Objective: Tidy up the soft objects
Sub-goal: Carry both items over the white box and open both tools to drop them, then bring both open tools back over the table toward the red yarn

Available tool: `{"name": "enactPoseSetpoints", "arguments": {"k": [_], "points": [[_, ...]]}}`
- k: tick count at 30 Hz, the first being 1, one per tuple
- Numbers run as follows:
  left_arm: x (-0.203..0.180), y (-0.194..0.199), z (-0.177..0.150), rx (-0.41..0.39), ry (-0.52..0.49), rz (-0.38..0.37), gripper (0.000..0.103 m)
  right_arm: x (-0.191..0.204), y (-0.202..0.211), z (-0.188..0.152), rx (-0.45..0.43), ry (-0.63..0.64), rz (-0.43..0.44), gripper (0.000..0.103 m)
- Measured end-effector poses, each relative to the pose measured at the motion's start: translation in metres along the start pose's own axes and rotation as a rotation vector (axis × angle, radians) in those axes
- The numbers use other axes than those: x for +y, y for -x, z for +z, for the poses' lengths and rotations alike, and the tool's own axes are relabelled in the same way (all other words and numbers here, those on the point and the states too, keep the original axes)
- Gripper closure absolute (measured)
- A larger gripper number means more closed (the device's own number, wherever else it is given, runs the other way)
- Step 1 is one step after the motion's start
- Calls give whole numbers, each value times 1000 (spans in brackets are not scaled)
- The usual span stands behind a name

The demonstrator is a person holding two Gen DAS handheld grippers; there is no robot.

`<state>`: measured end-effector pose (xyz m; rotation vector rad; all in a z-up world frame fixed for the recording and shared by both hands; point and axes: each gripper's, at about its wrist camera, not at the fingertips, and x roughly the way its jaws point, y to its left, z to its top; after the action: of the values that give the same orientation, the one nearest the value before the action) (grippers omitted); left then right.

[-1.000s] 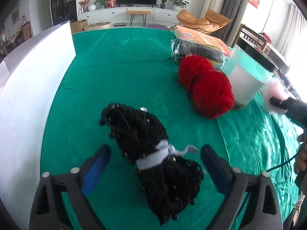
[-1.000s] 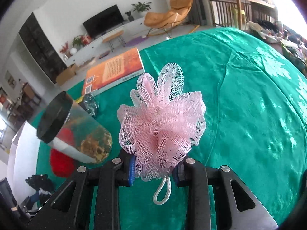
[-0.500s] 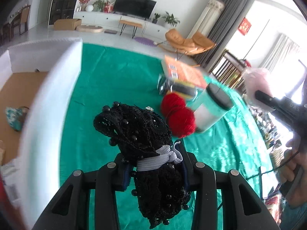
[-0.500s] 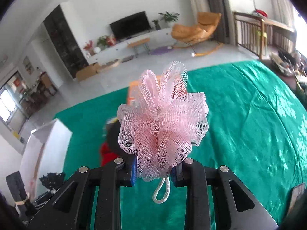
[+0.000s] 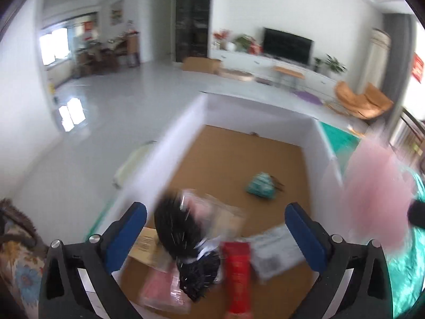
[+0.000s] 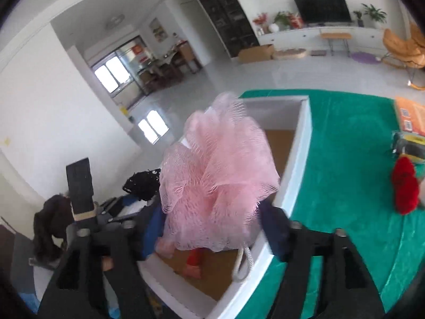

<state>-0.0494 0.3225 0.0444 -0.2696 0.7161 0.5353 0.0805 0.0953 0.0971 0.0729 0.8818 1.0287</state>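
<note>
Both grippers over the white box [image 5: 313,135] on the green table [image 6: 345,164]. Left gripper [image 5: 215,228] jaws opening, spread wide; black beaded bundle [image 5: 183,236] is between them, pads clear of it, blurred, above the box contents. Right gripper [image 6: 212,228] jaws opening; pink mesh sponge [image 6: 217,170] is between them over the box's near corner, contact unclear. Red yarn [image 6: 403,183] sits on the table, well apart.

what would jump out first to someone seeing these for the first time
The pink mesh pouf fills the middle of the right wrist view, between the opening jaws of the right gripper over the white box. In the left wrist view a blurred black beaded bundle sits between the left gripper's opening jaws, above the box's cluttered brown floor. The green tablecloth and red yarn lie right of the box.
</note>
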Motion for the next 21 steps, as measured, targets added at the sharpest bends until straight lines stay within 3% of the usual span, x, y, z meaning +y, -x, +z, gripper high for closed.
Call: {"name": "enactPoseSetpoints", "arguments": {"k": [3, 8, 11, 15, 18, 21], "points": [[15, -3, -6, 0, 45, 10, 0, -1, -22, -15, 55, 29, -39, 24], [-9, 0, -12, -27, 57, -93, 0, -52, 8, -51, -37, -7, -160, 24], [-47, 8, -13, -29, 2, -204, 0, -102, 34, -90, -112, -45, -349, 24], [-116, 25, -29, -4, -124, -393, 0, -187, 57, -156, -104, -222, -625, 24], [-181, 35, -56, 58, -256, -532, 0, -225, 90, -193, -138, -356, -682, 24], [-240, 26, -87, 156, -367, -603, 0, -239, 114, -199, -233, -457, -654, 23]]}}
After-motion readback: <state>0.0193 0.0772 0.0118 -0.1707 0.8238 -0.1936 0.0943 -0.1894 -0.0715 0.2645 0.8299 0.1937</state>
